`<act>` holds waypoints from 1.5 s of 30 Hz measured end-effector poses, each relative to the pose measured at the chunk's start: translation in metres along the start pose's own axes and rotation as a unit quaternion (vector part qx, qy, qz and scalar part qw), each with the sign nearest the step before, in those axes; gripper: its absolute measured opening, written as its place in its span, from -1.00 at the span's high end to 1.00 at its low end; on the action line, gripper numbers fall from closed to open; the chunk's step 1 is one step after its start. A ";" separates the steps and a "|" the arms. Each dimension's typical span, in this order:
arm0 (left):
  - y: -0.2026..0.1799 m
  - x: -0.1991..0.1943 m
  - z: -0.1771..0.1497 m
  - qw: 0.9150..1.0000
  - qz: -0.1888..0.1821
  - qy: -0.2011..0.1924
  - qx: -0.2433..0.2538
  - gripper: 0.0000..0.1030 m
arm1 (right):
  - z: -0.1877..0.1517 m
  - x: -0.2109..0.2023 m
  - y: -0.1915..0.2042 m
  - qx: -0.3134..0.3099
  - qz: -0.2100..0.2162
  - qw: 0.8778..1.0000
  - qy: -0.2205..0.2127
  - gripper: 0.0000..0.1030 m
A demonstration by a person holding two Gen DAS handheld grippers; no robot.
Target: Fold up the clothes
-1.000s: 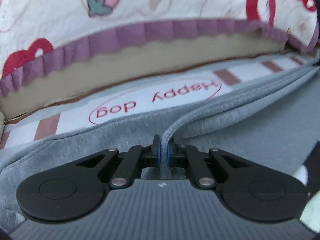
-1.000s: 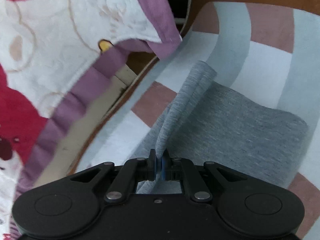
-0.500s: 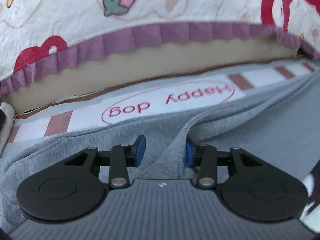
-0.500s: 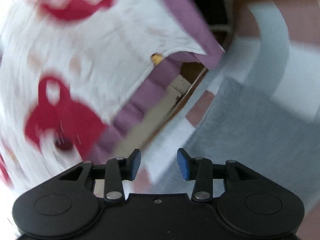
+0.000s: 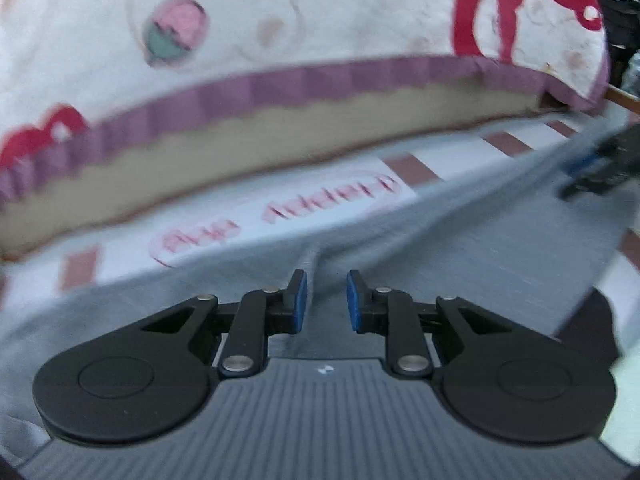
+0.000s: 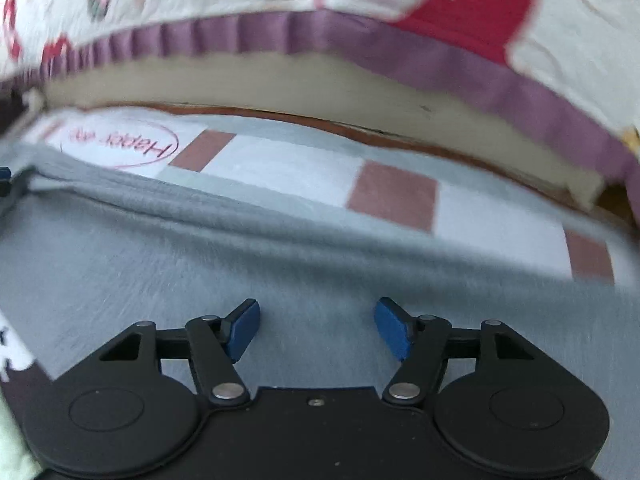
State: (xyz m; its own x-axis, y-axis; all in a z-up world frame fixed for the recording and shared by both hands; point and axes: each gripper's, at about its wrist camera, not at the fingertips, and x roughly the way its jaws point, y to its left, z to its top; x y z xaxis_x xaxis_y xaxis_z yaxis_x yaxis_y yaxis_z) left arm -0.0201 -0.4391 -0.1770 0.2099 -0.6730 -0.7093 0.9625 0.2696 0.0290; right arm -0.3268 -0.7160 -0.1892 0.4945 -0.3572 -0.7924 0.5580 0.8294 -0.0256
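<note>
Both grippers held a pinch of cloth a second ago, and now both have let go. Since half a second ago, the right gripper (image 6: 316, 330) has swung around: then it faced the corner of the quilt, and now it looks along the long side of the bed. Its blue pads (image 6: 243, 330) have spread farther apart too.

In the left wrist view, the left gripper (image 5: 322, 300) has its jaws a little way apart, with nothing in them. A small ridge of the gray garment (image 5: 400, 264) runs up between the two blue pads (image 5: 298, 300), but the pads do not squeeze it. That ridge was taller half a second ago; it has sunk lower. This picture is blurry.

The gray garment lies spread flat on a mat (image 6: 288, 168) with white, gray and brownish-red squares. A red oval with the words "Happy dog" (image 6: 120, 145) is printed on the mat, just past the far edge of the garment. That far edge is a thick folded roll of gray cloth (image 6: 168, 196).

Behind the mat is a bed. A white quilt (image 5: 320, 12) with red shapes and a strawberry (image 5: 176, 28) hangs over it, with a purple frilly border (image 6: 224, 36) along its bottom. Under the border a tan mattress side (image 5: 240, 140) shows.

At the right edge of the left wrist view, the right gripper shows as a dark blurry shape with a bit of blue, over the garment.
</note>
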 end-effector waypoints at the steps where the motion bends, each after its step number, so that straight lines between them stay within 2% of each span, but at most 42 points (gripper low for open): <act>1: -0.002 0.003 -0.001 1.000 -0.014 0.010 -0.004 0.57 | 0.005 0.003 0.005 -0.007 -0.004 1.000 0.000 -0.38; 3: -0.007 0.011 -0.003 0.999 -0.034 0.029 -0.011 0.57 | 0.011 0.009 0.006 0.001 -0.007 1.000 -0.001 -0.38; 5: -0.009 0.019 -0.005 0.999 -0.023 0.045 -0.008 0.57 | 0.014 0.015 0.004 0.020 -0.009 1.000 -0.001 -0.44; 10: -0.010 0.037 0.000 0.998 0.052 0.041 0.005 0.64 | 0.019 0.024 0.003 0.056 -0.014 0.998 0.000 -0.45; 12: -0.007 0.048 0.006 0.997 0.053 0.050 -0.017 0.65 | 0.018 0.024 0.003 0.065 -0.017 0.998 0.002 -0.46; 15: -0.014 0.058 0.018 0.996 0.069 0.057 -0.016 0.64 | 0.020 0.027 0.005 0.068 -0.021 0.997 0.005 -0.46; 19: 0.000 0.060 0.030 0.993 0.061 0.060 -0.076 0.64 | 0.026 0.022 0.001 0.069 -0.020 0.997 0.037 -0.43; 21: 0.008 0.048 0.034 0.992 0.063 0.041 -0.102 0.65 | 0.031 0.003 -0.006 0.088 -0.022 0.995 0.048 -0.42; 23: 0.019 0.023 0.040 0.991 0.070 0.022 -0.108 0.64 | 0.036 -0.033 -0.017 0.119 -0.008 0.993 0.027 -0.42; 25: 0.032 -0.003 0.045 0.991 0.076 0.009 -0.112 0.51 | 0.043 -0.077 -0.028 0.148 0.015 0.989 -0.003 -0.43; 29: 0.058 -0.053 0.056 0.989 0.090 -0.013 -0.114 0.51 | 0.062 -0.145 -0.030 0.196 0.071 0.978 -0.030 -0.43; 31: 0.070 -0.072 0.067 0.990 0.109 -0.004 -0.088 0.51 | 0.073 -0.166 -0.013 0.191 0.104 0.976 -0.032 -0.43; 33: 0.079 -0.092 0.082 0.991 0.124 0.012 -0.041 0.51 | 0.085 -0.181 0.011 0.190 0.158 0.968 -0.044 -0.43; 35: 0.089 -0.111 0.100 0.992 0.119 0.032 -0.004 0.49 | 0.096 -0.185 0.039 0.192 0.238 0.951 -0.054 -0.43; 37: 0.098 -0.127 0.115 0.993 0.096 0.062 0.023 0.23 | 0.106 -0.187 0.069 0.190 0.308 0.930 -0.061 -0.43; 38: 0.100 -0.134 0.120 0.993 0.086 0.075 0.039 0.22 | 0.107 -0.180 0.088 0.186 0.327 0.925 -0.059 -0.43; 39: 0.101 -0.141 0.122 0.991 0.078 0.085 0.062 0.20 | 0.106 -0.172 0.108 0.181 0.335 0.923 -0.058 -0.43; 40: 0.100 -0.148 0.120 0.989 0.077 0.091 0.090 0.20 | 0.103 -0.162 0.127 0.176 0.325 0.927 -0.060 -0.43; 41: 0.099 -0.153 0.117 0.985 0.088 0.098 0.109 0.20 | 0.099 -0.148 0.145 0.176 0.313 0.932 -0.061 -0.44; 42: 0.101 -0.157 0.114 0.984 0.101 0.100 0.107 0.19 | 0.093 -0.129 0.160 0.183 0.296 0.935 -0.061 -0.44; 44: 0.110 -0.160 0.105 0.987 0.114 0.098 0.061 0.16 | 0.082 -0.090 0.189 0.198 0.263 0.942 -0.061 -0.44; 45: 0.118 -0.160 0.098 0.988 0.119 0.096 0.020 0.09 | 0.079 -0.077 0.200 0.204 0.257 0.943 -0.053 -0.44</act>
State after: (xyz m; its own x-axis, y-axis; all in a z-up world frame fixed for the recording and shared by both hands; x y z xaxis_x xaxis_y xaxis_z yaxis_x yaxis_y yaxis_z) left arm 0.0763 -0.3673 0.0082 0.3986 -0.4491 -0.7996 0.8965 0.3747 0.2365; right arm -0.2009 -0.5565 -0.0853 0.8217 -0.0110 -0.5699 0.4246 0.6787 0.5992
